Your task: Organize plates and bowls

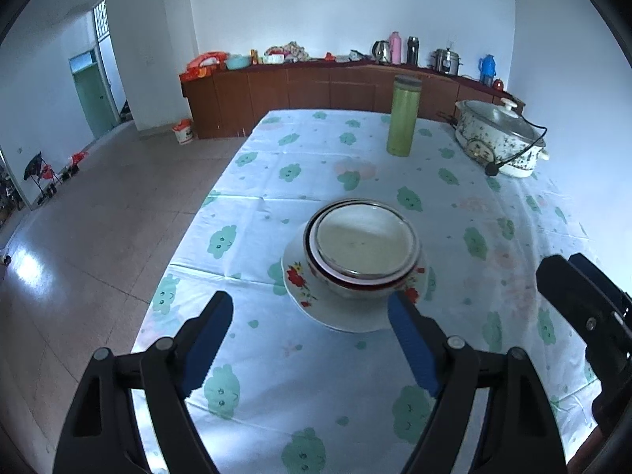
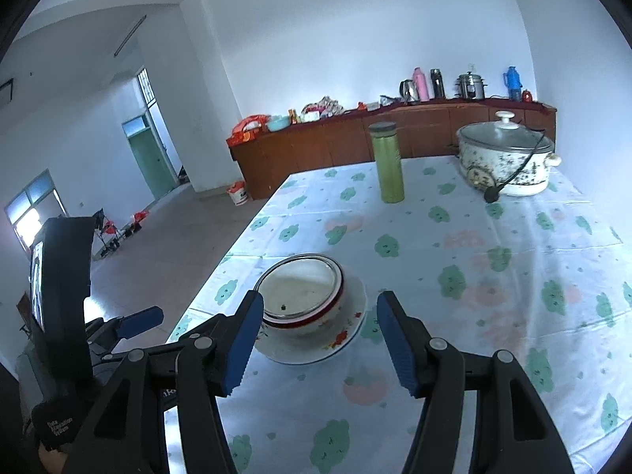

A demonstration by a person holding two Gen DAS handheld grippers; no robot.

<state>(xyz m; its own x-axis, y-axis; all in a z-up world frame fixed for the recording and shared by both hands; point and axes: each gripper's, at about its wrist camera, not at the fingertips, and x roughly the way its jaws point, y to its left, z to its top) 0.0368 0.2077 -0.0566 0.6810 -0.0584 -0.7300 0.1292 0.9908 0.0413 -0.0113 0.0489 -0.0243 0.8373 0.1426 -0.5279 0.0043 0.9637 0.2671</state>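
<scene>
A stack of nested bowls point(image 1: 361, 247) with red and metal rims sits on a white plate with red flowers point(image 1: 304, 288) on the tablecloth. The stack also shows in the right wrist view point(image 2: 302, 292) on the plate point(image 2: 347, 333). My left gripper point(image 1: 310, 318) is open and empty, just short of the plate's near edge. My right gripper point(image 2: 320, 316) is open and empty, its fingers on either side of the plate's near part, above it. The right gripper also shows at the right edge of the left wrist view point(image 1: 584, 296).
A green flask point(image 1: 403, 116) stands at the table's far middle. A flowered electric pot with a glass lid point(image 1: 499, 138) and its cord sits at the far right. The table's left edge point(image 1: 197, 213) drops to the tiled floor. A wooden cabinet point(image 1: 316, 91) lines the back wall.
</scene>
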